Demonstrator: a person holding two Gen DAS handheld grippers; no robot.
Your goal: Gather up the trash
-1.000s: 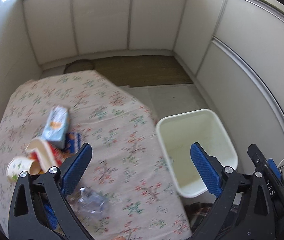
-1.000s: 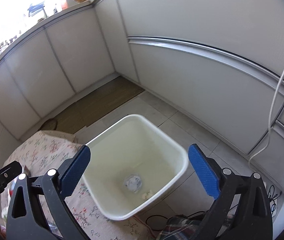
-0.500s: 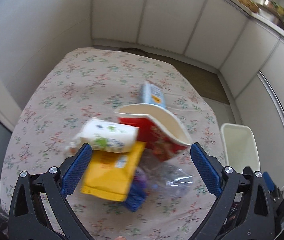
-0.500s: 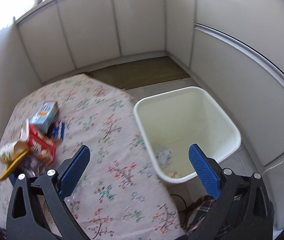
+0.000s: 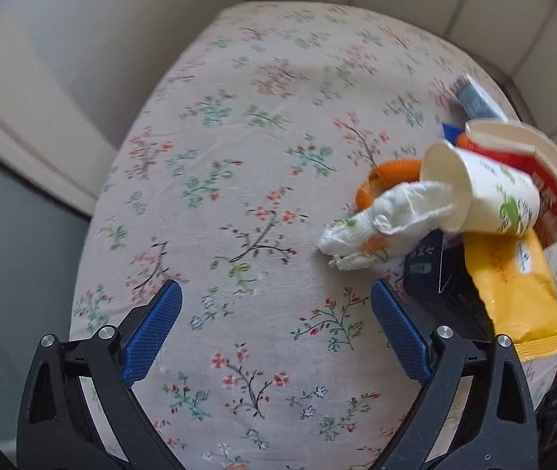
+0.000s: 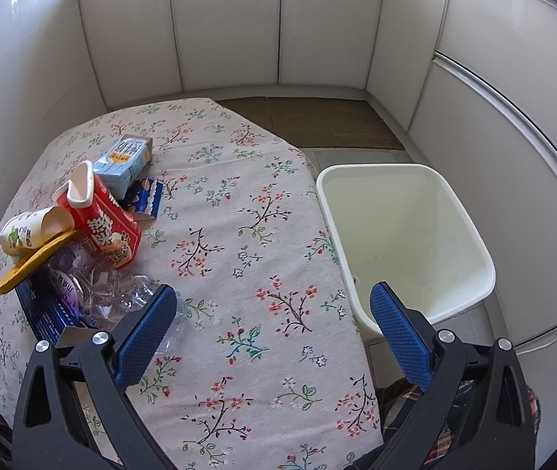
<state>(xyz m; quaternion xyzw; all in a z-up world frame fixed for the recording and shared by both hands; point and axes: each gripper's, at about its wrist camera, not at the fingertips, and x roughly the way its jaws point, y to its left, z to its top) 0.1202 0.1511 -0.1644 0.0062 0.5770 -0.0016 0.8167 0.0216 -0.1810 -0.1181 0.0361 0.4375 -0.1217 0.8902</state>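
Blue-padded left gripper (image 5: 274,329): jaws spread wide, empty, above floral tablecloth (image 5: 239,180). Right gripper (image 6: 274,329): likewise spread, empty. Trash heap to left gripper's right: crumpled napkin (image 5: 380,231), paper cup (image 5: 482,192), yellow pouch (image 5: 513,286), red carton (image 6: 102,219), crushed clear bottle (image 6: 117,293). White bin (image 6: 403,235) on floor beside table. Step, judged: reaching for next piece. Next: move right, close on napkin or cup.

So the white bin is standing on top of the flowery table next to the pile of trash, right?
Not quite. The white bin is not on the flowery table; it stands on the floor beside the table's edge, as the right wrist view shows. The pile of trash, with its red carton and paper cup, does lie on the table.
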